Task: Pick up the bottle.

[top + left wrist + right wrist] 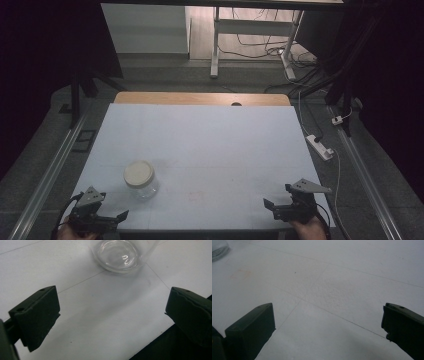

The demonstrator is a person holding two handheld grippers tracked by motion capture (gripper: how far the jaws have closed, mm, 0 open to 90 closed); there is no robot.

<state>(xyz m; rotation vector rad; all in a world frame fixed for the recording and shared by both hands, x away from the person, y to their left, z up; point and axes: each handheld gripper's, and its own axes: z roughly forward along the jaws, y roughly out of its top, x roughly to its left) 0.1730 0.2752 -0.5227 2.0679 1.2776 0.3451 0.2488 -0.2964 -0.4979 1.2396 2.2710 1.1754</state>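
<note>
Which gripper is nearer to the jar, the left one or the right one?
Left. The left gripper sits open just below the jar, near the table's front edge. The right gripper is open far off at the jar's right.

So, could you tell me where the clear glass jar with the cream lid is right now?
In the high view, the clear glass jar stands on the white table, front-left, just ahead of the left gripper.
</note>
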